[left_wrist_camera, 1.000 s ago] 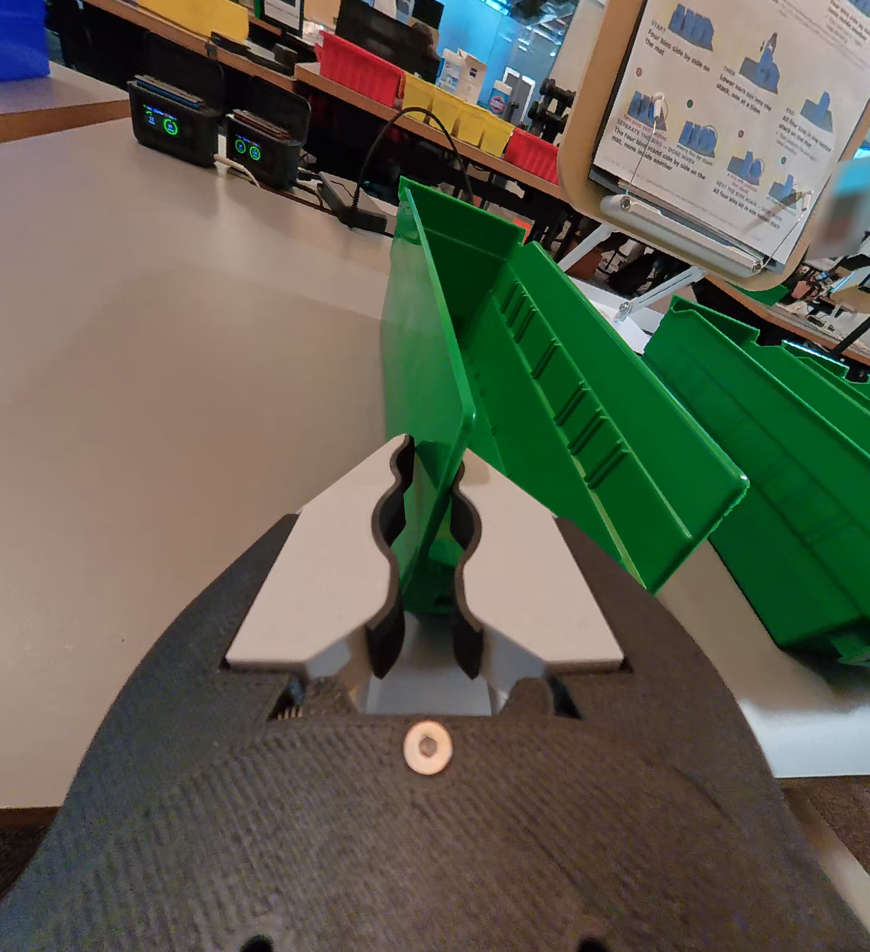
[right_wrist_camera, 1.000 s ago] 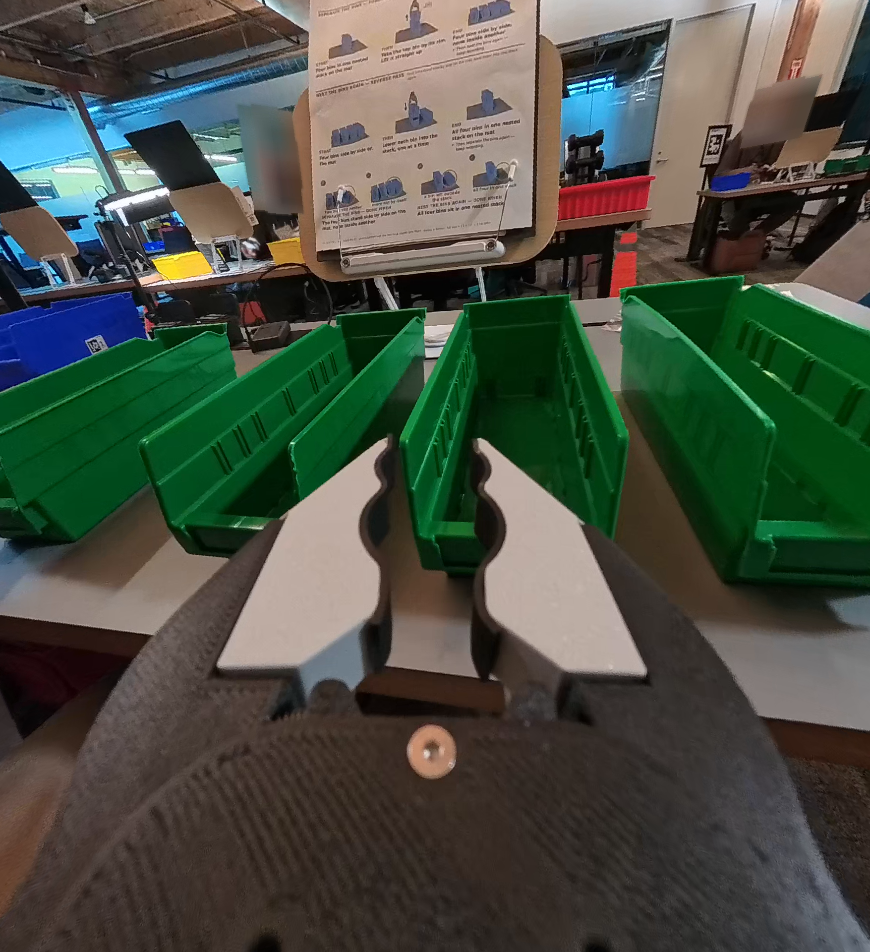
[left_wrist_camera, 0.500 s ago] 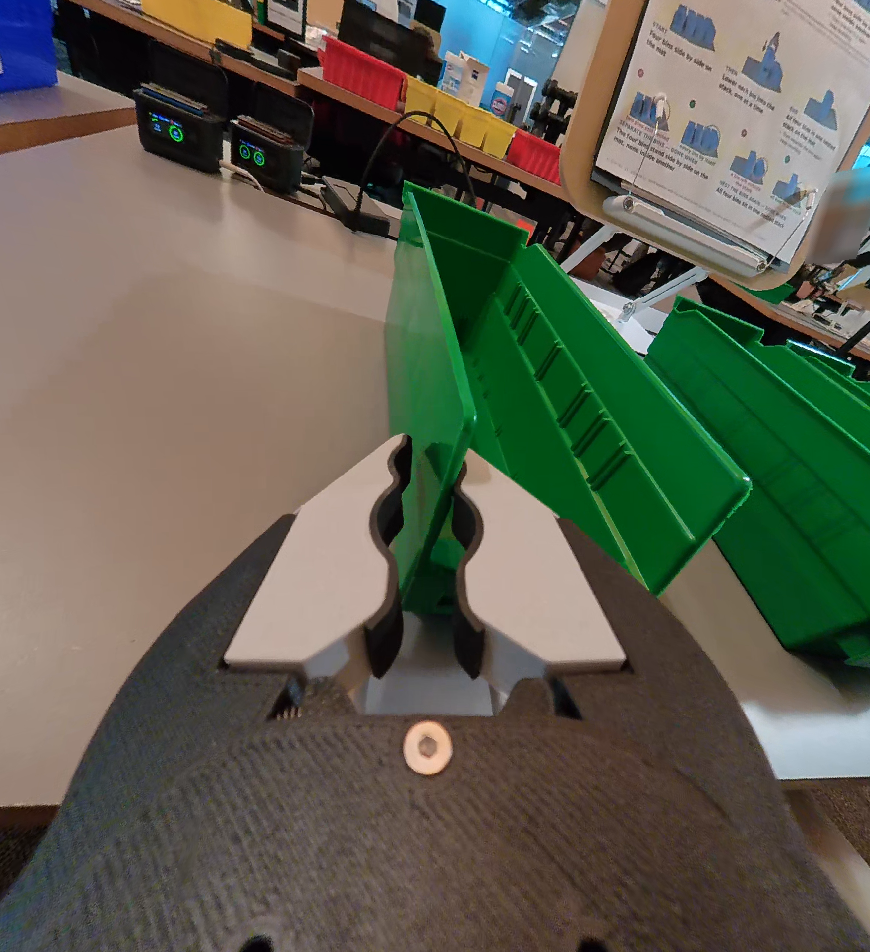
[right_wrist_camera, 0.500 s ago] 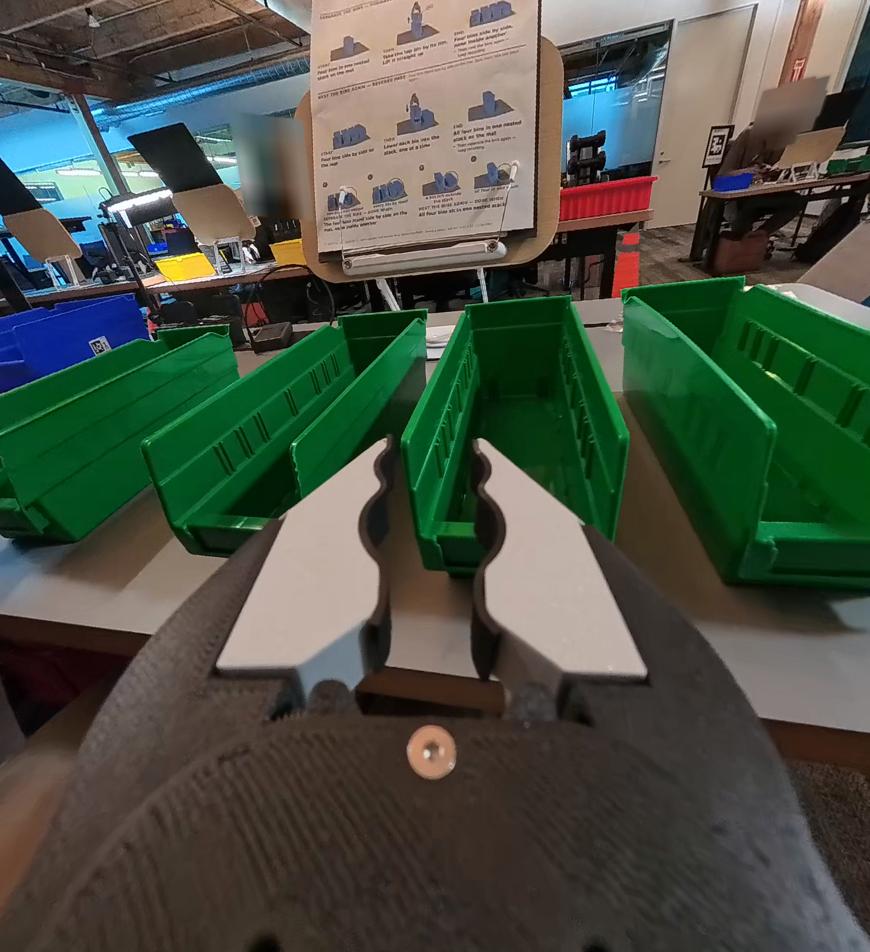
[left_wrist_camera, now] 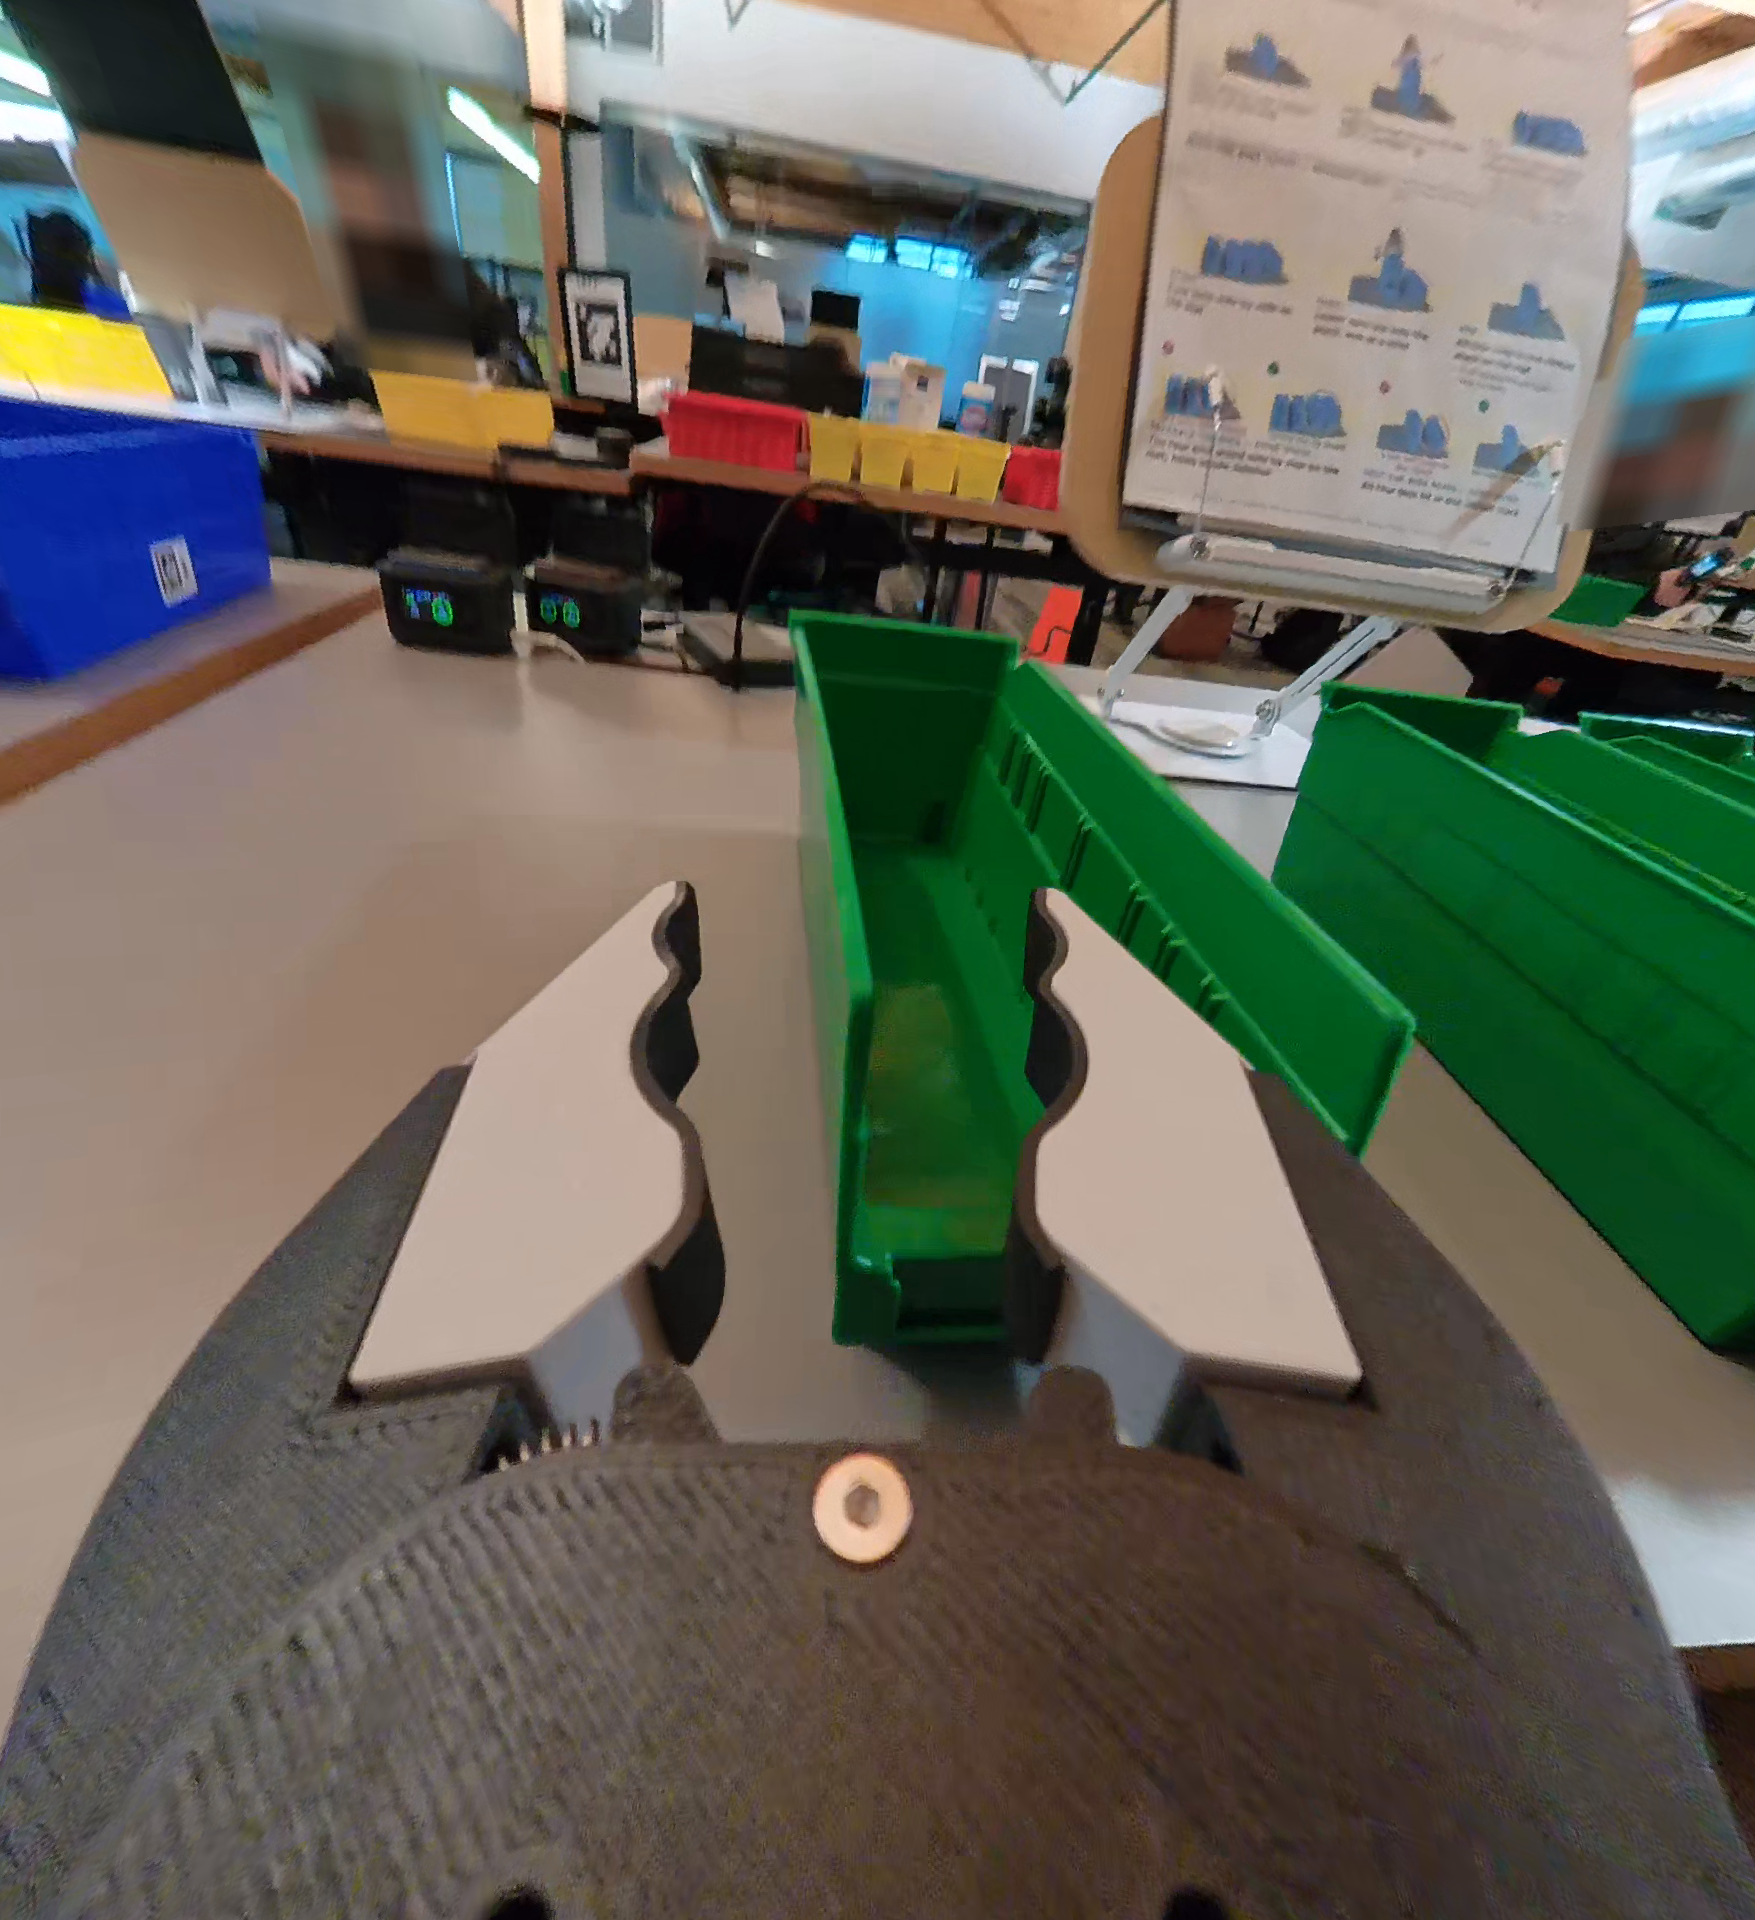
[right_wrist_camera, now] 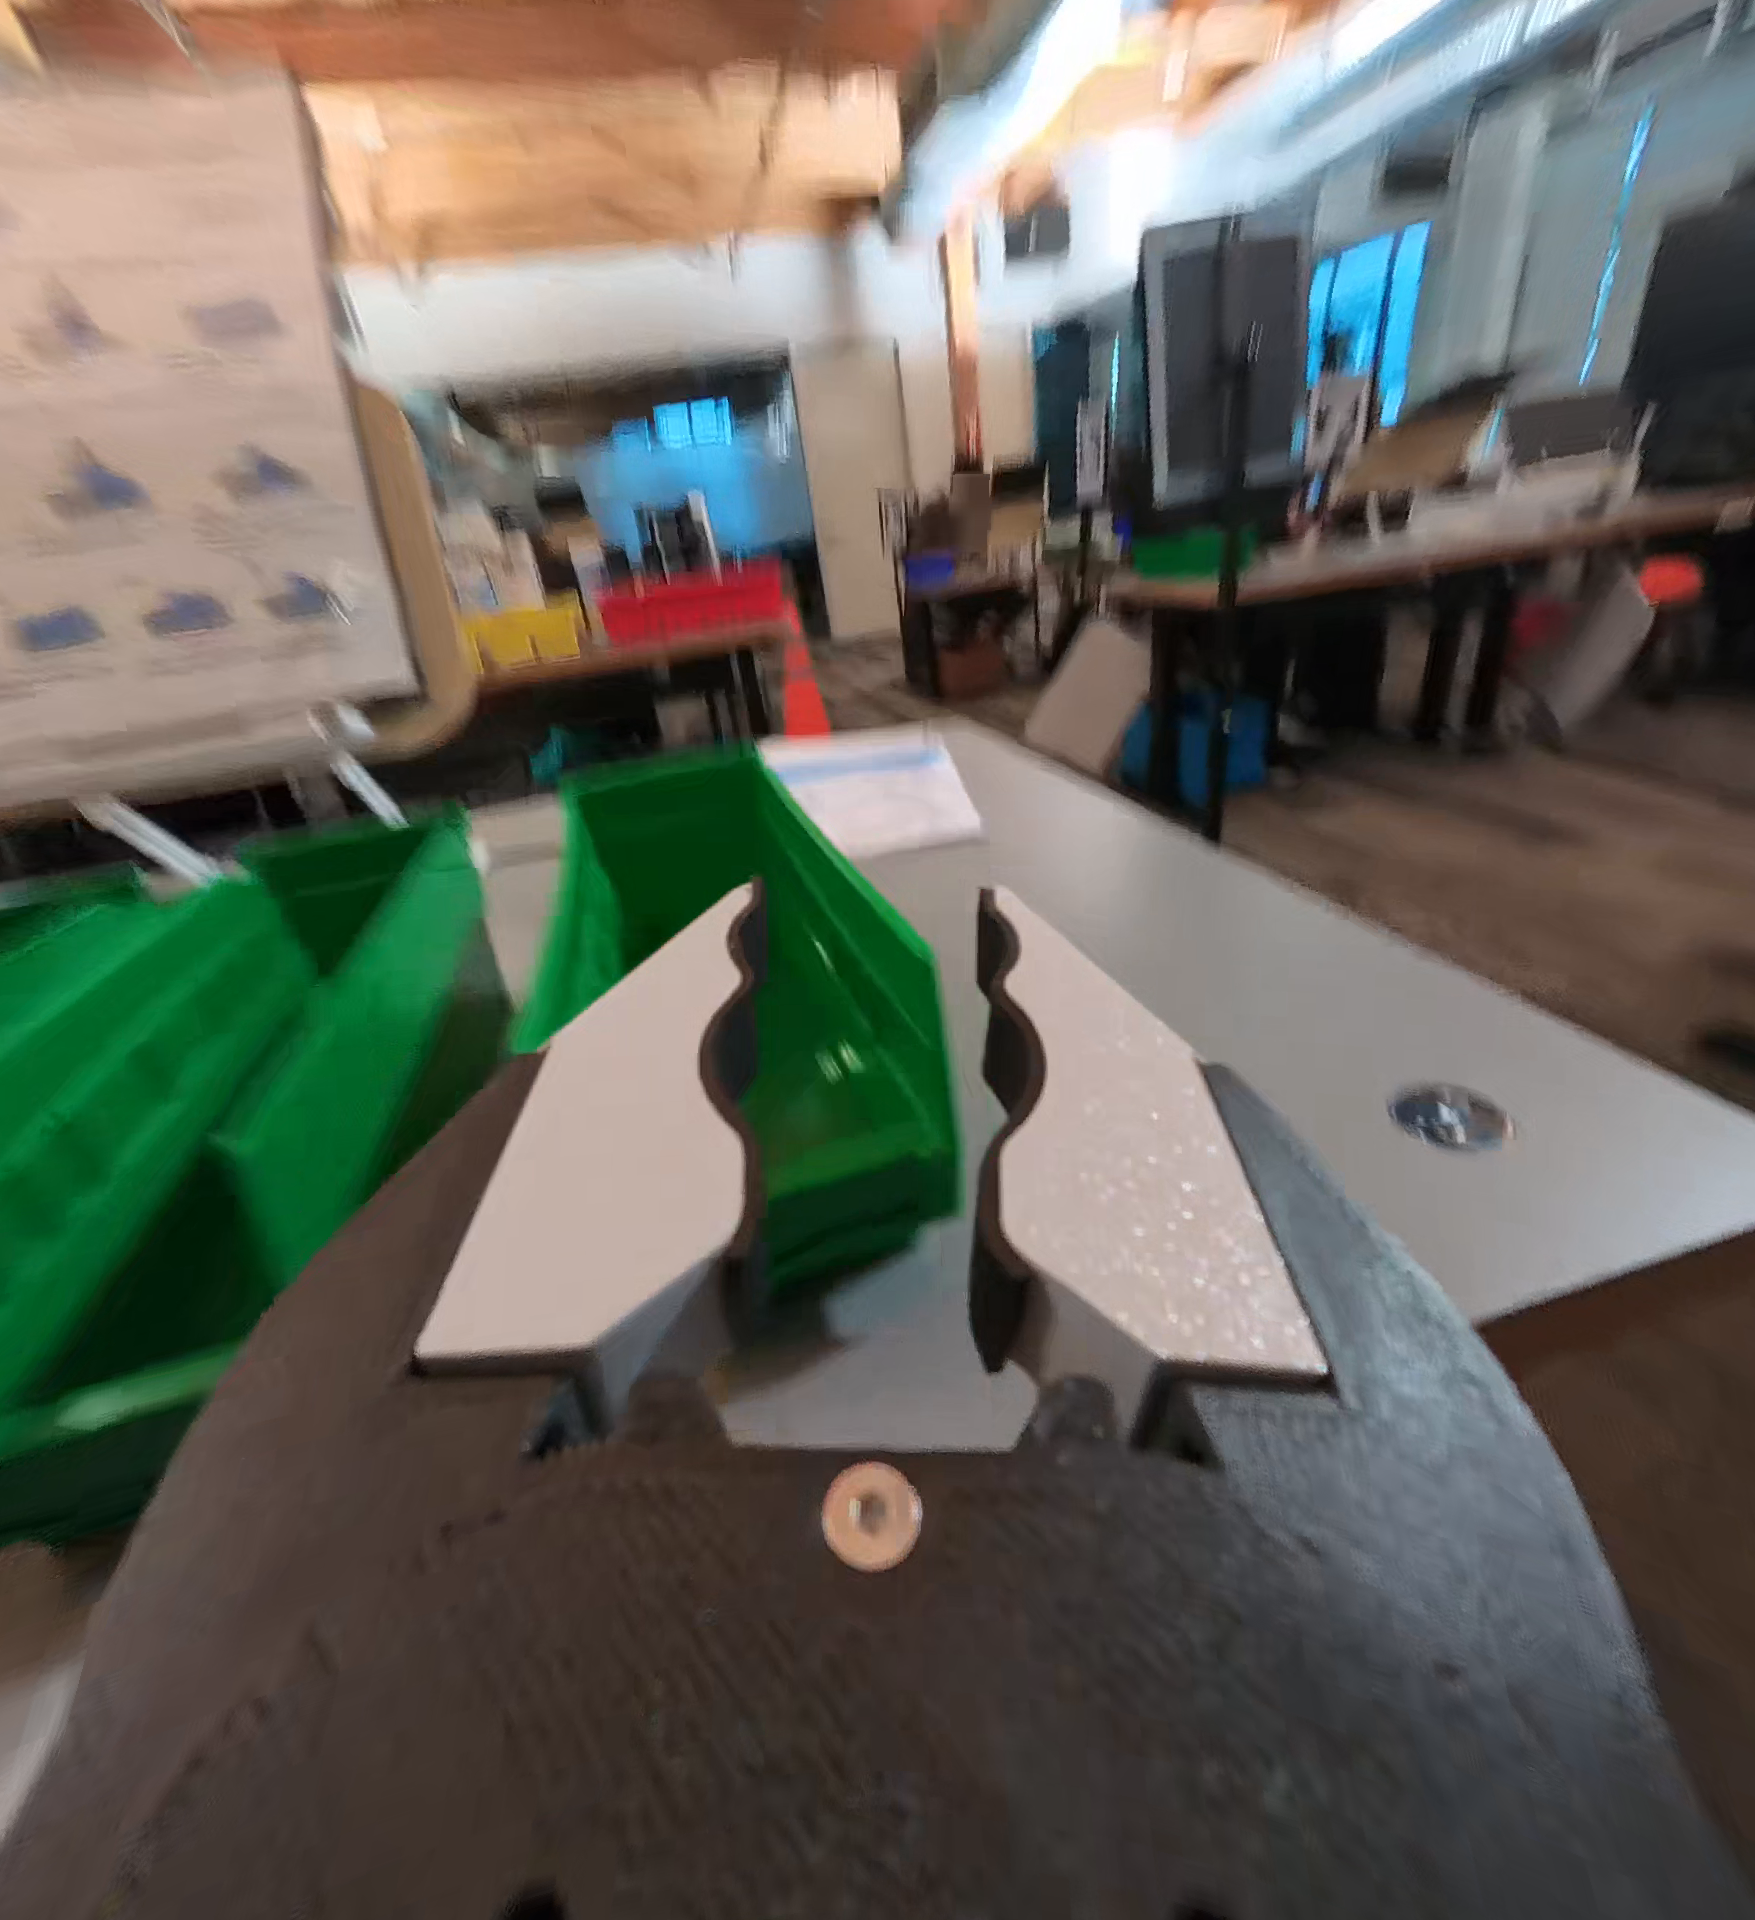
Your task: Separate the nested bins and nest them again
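Our left gripper [left_wrist_camera: 862, 914] and right gripper [right_wrist_camera: 868, 914] gape, holding nothing, before long green plastic bins [left_wrist_camera: 914, 1039] on the grey table [left_wrist_camera: 333, 883].

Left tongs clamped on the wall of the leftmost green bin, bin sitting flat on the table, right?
Not clamped. In the left wrist view the left tongs are open, jaws apart either side of the leftmost green bin's near wall, not gripping it. The bin does sit flat on the table.

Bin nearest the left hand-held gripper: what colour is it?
Green. The bin is solid green plastic, clearest in the left wrist view.
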`<state>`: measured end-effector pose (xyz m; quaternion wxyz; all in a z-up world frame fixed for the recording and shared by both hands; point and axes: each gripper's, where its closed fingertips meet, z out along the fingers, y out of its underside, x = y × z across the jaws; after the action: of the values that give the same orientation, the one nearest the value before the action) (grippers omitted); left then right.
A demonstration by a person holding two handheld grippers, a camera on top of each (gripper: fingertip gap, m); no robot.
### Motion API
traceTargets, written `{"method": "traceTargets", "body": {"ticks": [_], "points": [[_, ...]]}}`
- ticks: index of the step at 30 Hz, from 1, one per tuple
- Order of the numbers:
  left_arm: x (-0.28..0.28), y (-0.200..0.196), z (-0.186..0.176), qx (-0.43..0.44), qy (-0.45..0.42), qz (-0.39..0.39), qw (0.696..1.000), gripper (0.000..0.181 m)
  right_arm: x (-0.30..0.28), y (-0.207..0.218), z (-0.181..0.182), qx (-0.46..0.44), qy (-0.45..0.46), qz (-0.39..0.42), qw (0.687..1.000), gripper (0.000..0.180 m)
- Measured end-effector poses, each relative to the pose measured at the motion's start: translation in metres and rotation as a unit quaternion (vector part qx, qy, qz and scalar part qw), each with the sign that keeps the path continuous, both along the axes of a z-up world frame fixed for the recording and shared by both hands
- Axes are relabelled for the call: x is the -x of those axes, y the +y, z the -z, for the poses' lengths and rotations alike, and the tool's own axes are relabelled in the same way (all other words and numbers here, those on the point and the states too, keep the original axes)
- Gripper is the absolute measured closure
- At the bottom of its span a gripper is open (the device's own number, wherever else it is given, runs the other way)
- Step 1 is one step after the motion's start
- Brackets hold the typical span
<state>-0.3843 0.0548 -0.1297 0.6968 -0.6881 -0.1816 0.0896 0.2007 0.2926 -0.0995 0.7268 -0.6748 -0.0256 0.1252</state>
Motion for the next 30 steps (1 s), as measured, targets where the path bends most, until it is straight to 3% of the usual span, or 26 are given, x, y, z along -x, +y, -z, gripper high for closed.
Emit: {"method": "traceTargets", "body": {"ticks": [3,7,10,14,18,21,23,25,30], "points": [[-0.009,-0.004,-0.019,-0.024,0.051,0.004,0.998,0.121,-0.011,0.024,0.036,0.076,-0.012,0.000,0.997,0.131],[-0.025,-0.009,-0.032,-0.036,0.120,0.012,0.992,0.123,-0.001,0.040,0.053,0.129,0.025,-0.047,0.990,0.121],[-0.034,-0.011,-0.033,-0.041,0.112,0.031,0.992,0.122,0.001,0.051,0.062,0.150,0.023,-0.049,0.987,0.121],[-0.057,-0.017,-0.041,-0.072,0.097,0.089,0.989,0.119,0.006,0.061,0.066,0.156,0.031,-0.064,0.985,0.133],[-0.075,-0.019,-0.041,-0.067,0.116,0.104,0.985,0.120,0.019,0.063,0.058,0.148,0.063,-0.099,0.982,0.146],[-0.085,-0.018,-0.038,-0.058,0.122,0.114,0.984,0.120,0.027,0.067,0.066,0.165,0.037,-0.099,0.981,0.151],[-0.091,-0.018,-0.036,-0.055,0.119,0.121,0.984,0.122,0.028,0.068,0.071,0.168,0.019,-0.095,0.981,0.169],[-0.096,-0.016,-0.035,-0.051,0.121,0.129,0.983,0.123,0.033,0.066,0.071,0.167,0.011,-0.115,0.979,0.177],[-0.105,-0.013,-0.033,-0.045,0.139,0.143,0.979,0.126,0.030,0.060,0.060,0.164,-0.001,-0.107,0.981,0.179]]}}
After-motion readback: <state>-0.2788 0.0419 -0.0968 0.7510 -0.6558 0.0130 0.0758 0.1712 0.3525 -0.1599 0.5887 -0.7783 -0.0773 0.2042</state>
